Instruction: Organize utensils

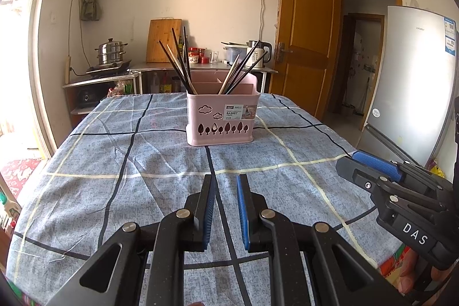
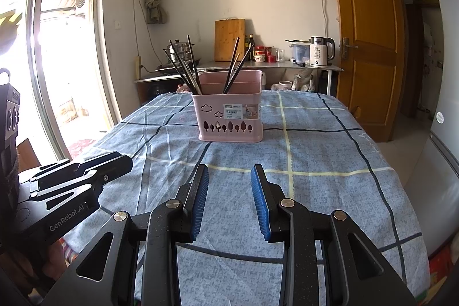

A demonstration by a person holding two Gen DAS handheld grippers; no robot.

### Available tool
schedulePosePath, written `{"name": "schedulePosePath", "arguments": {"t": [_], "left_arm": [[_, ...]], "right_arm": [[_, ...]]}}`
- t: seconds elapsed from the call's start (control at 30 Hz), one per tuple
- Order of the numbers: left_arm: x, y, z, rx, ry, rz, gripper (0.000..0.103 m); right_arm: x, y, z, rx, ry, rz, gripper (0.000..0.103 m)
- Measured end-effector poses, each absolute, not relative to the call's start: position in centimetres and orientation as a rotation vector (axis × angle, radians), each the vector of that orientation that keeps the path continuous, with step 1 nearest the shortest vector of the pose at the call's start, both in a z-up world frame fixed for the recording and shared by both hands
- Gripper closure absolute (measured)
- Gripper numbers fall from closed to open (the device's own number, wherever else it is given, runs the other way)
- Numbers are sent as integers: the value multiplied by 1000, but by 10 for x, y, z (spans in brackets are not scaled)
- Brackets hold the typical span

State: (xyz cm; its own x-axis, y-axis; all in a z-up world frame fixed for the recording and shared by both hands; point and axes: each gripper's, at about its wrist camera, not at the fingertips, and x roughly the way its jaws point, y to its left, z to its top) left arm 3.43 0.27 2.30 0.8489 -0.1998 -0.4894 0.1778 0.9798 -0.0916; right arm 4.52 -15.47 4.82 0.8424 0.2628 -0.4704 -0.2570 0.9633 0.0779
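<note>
a: where did the chopsticks stand?

b: upright and leaning in the pink basket, in two bunches: a dark one in the left compartment, tilting left, and a mixed dark and pale one further right, tilting right. the basket sat at the middle of the worktop, on the blue checked cloth.

a: and which way from the hand-held grippers?

b: straight ahead and far, well apart from both. the left hand-held gripper had its blue pads a narrow gap apart, holding nothing; the right hand-held gripper stood wider apart, also empty. neither looked clearly nearer, i'd judge.

a: long axis?

b: near vertical, so a grasp would likely come from above, onto the free upper ends.

a: anything loose on the cloth?

b: none that showed. beyond the worktop stood a kettle and a cutting board.
</note>
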Motion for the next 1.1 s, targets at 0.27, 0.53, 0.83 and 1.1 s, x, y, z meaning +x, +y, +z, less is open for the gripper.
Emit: {"name": "schedulePosePath", "arguments": {"t": [0.27, 0.53, 0.83, 1.1], "left_arm": [[34, 2, 23, -44, 521, -199, 88], [34, 2, 23, -44, 521, -198, 88], [34, 4, 22, -44, 527, -200, 88], [36, 2, 20, -38, 530, -198, 88]], "right_arm": [[46, -155, 48, 12, 500, 275, 71], [46, -155, 48, 13, 498, 274, 71], [46, -152, 47, 10, 502, 273, 71], [46, -152, 47, 9, 502, 272, 71]]}}
